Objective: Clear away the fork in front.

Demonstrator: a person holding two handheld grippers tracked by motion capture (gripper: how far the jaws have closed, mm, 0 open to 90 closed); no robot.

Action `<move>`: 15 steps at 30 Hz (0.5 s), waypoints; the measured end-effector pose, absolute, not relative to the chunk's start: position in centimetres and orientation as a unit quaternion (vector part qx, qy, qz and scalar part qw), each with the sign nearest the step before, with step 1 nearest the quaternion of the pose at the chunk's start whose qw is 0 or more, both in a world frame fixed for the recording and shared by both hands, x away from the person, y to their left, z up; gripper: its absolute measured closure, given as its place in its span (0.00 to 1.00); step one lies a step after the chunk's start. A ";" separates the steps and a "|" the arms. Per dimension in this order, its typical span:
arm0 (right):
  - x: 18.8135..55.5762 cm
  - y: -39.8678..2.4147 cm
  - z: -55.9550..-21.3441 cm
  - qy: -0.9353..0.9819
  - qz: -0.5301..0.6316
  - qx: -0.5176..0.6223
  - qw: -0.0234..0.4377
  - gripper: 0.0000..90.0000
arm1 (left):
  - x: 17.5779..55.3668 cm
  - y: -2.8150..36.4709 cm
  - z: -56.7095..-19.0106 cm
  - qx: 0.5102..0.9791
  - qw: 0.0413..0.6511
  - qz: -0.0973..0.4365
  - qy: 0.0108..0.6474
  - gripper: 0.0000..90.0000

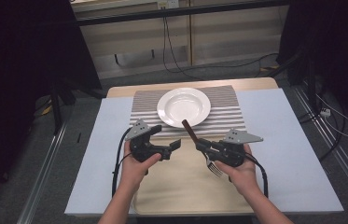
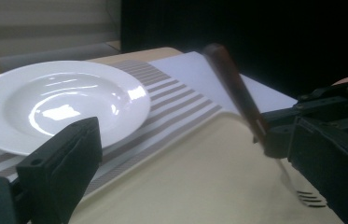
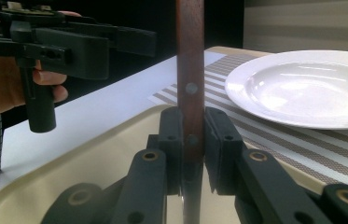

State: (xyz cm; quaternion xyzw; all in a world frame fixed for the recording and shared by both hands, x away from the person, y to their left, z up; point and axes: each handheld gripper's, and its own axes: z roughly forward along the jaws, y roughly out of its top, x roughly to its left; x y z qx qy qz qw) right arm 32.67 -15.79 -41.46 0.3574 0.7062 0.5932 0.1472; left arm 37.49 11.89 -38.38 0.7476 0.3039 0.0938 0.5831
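Nearest to us in the right gripper view, the right gripper (image 3: 191, 154) has its two black jaws pressed against a fork (image 3: 190, 84), clamping its brown wooden handle, which has two metal rivets and rises straight up between the pads. From the high view we see that the fork (image 1: 198, 144) is held in the air above a cream tray (image 1: 181, 186), slanting so the handle end points toward the plate and the metal tines hang down near the person's right hand (image 1: 241, 172). In the left gripper view the tines sit low, just above the tray surface.

The left gripper (image 1: 167, 147) is held in the left hand (image 1: 134, 165), just beside the fork but apart from it. Its jaws stand apart with nothing between them.

Beyond the fork, we see a white deep plate (image 1: 184, 106) resting on a striped placemat (image 1: 227, 114), brown and white, near the far edge of the tray. Tray and placemat lie on a white sheet (image 1: 279, 154) that covers the table (image 1: 255, 84), whose wooden edge shows at the far side. Cables trail across the floor behind.

We can read no brand, label or writing on any of these things.
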 end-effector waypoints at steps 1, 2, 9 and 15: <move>32.7 -15.5 -41.5 0.707 0.594 0.355 0.146 0.87 | 37.6 11.7 -38.5 0.745 0.587 0.085 0.304 0.05; 32.7 -15.5 -41.5 0.707 0.594 0.355 0.146 0.87 | 37.6 11.6 -38.5 0.745 0.588 0.083 0.304 0.05; 32.7 -14.7 -41.5 0.710 0.594 0.349 0.148 0.87 | 37.4 10.6 -38.3 0.730 0.609 0.055 0.306 0.32; 32.5 -13.7 -41.4 0.712 0.597 0.339 0.146 0.87 | 37.2 9.8 -38.4 0.723 0.619 0.039 0.304 0.63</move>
